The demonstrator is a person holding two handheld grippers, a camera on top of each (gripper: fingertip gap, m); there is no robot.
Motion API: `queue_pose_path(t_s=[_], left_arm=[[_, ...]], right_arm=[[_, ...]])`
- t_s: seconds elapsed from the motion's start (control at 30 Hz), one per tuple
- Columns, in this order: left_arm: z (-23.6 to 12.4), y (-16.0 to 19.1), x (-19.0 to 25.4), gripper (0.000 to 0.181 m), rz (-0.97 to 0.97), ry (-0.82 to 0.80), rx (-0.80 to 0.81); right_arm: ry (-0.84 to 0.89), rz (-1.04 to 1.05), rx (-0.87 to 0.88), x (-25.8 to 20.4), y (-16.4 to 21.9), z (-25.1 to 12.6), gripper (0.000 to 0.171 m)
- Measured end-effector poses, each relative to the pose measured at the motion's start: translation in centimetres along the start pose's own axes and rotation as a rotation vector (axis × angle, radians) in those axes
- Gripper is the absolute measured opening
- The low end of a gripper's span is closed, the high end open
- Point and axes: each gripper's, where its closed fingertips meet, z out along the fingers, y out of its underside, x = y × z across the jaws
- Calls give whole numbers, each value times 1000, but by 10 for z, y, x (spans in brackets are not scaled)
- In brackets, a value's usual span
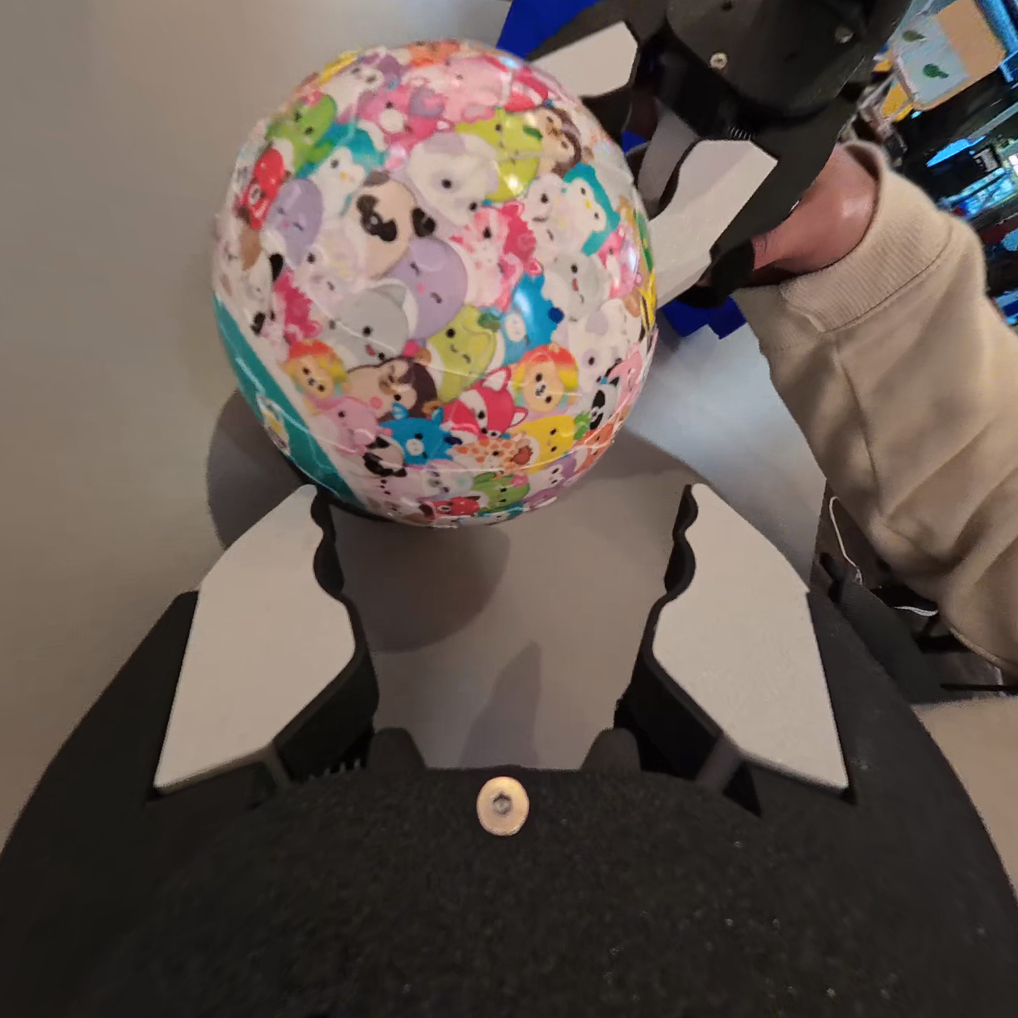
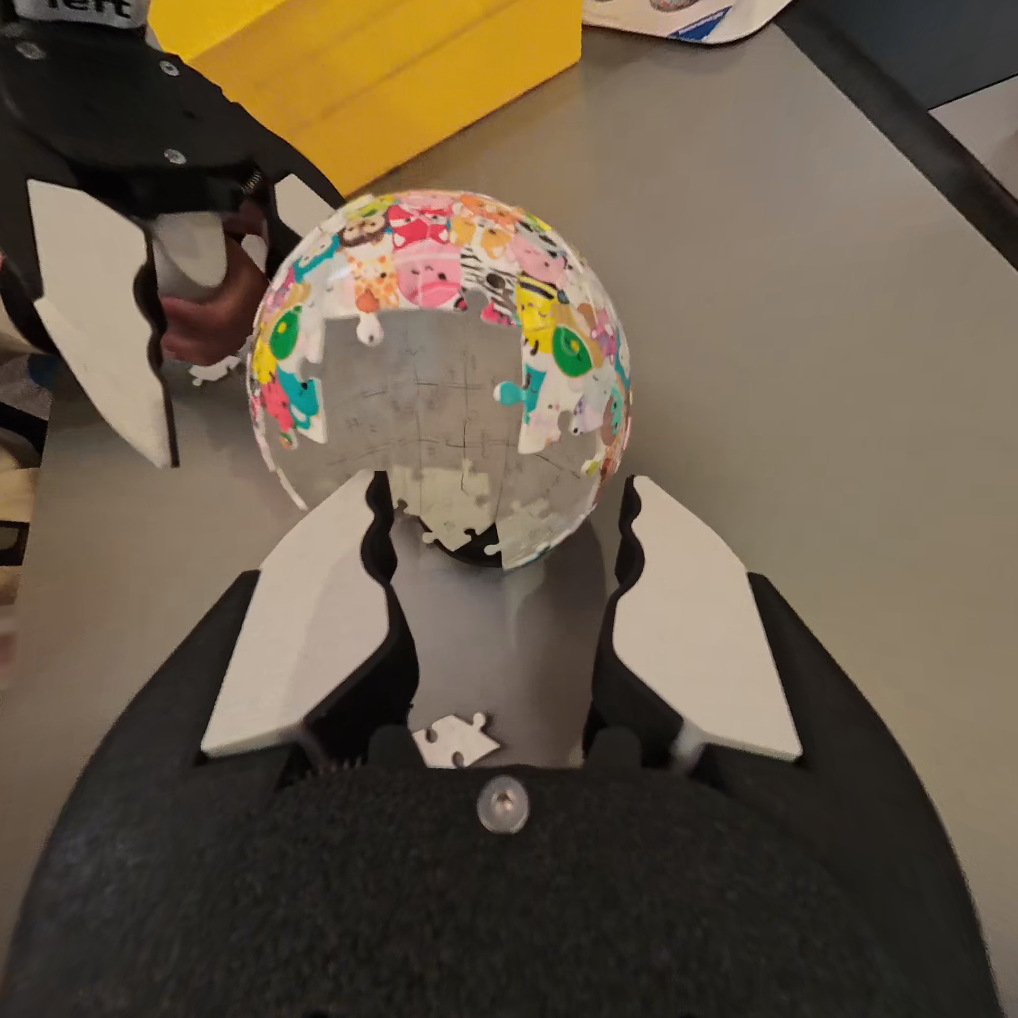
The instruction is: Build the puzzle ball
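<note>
The puzzle ball (image 1: 435,286) is covered in colourful cartoon animals and stands on a small black stand (image 2: 474,557) on the grey table. In the right wrist view the ball (image 2: 556,341) has a large gap that shows its grey inside. My left gripper (image 1: 501,496) is open and empty, its fingertips just short of the ball's lower part. My right gripper (image 2: 504,485) is open and empty in front of the gap. A loose piece (image 2: 454,741) lies white side up on the table between the right fingers. Another loose piece (image 2: 215,373) lies left of the ball.
A yellow box (image 2: 385,71) stands behind the ball, a white sheet (image 2: 688,16) beyond it. The table's dark edge (image 2: 947,143) runs along the right. A hand in a beige sleeve (image 1: 892,413) holds the right gripper (image 1: 677,242) beside the ball. Between my right fingertips and the loose piece (image 2: 454,741) there is roughly 12 cm.
</note>
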Motion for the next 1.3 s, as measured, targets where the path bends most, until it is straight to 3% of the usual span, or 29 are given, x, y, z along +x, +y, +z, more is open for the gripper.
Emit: queue_pose_path(t_s=[0.4, 0.77, 1.03, 1.3], left_arm=[[13, -5, -13, 107, -111, -55, 5], [-9, -24, -21, 101, 73, -255, 58], [-11, -21, -20, 101, 128, -282, 56], [-24, -15, -17, 103, 138, -290, 57]], right_arm=[[-105, 14, -103, 5, -8, 21, 82], [-84, -93, 32, 5, -30, 26, 81], [-95, -57, 126, 5, -23, 25, 77], [21, -17, 86, 12, 5, 0, 91]])
